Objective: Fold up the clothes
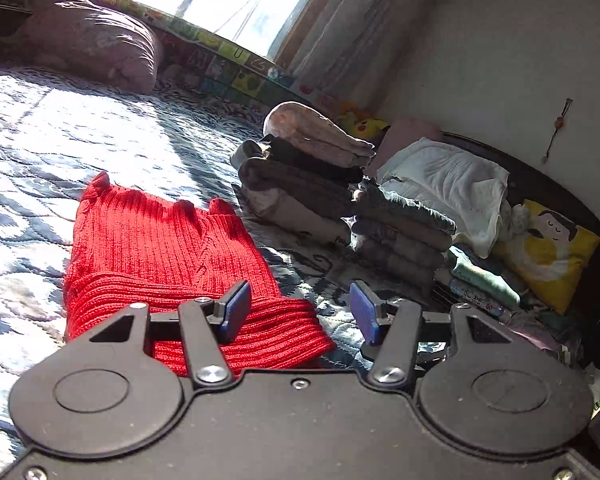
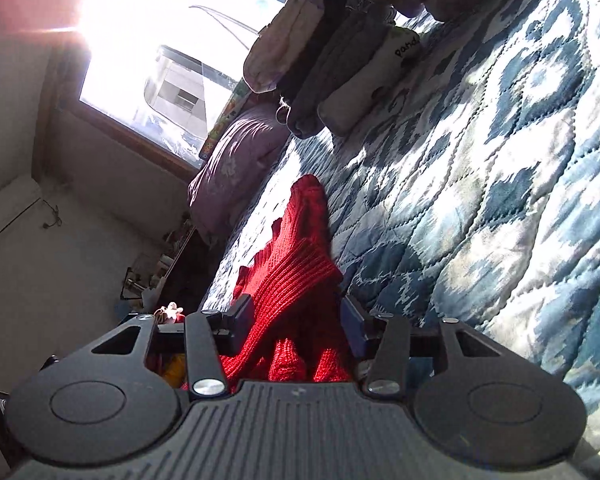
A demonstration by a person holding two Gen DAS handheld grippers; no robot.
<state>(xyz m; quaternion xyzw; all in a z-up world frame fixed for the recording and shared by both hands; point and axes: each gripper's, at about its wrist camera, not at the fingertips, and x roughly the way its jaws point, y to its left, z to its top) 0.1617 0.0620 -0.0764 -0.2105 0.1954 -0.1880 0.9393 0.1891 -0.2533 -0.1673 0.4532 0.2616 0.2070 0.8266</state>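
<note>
Sweater [image 1: 172,256] work: the red knit lies on the blue quilt [image 1: 40,152], near the folded stack [image 1: 320,184]. My left gripper [image 1: 300,312] is spread, empty, over its hem. I'd have it pinch the hem square before lifting. Only the right wrist view shows my right gripper [image 2: 296,320] with bunched knit between its fingers; clamped or not, I can't tell.

Red knit sweater [image 2: 296,280] between right claw [image 2: 296,320] fingers, over blue-patterned quilt [image 2: 480,200].
</note>
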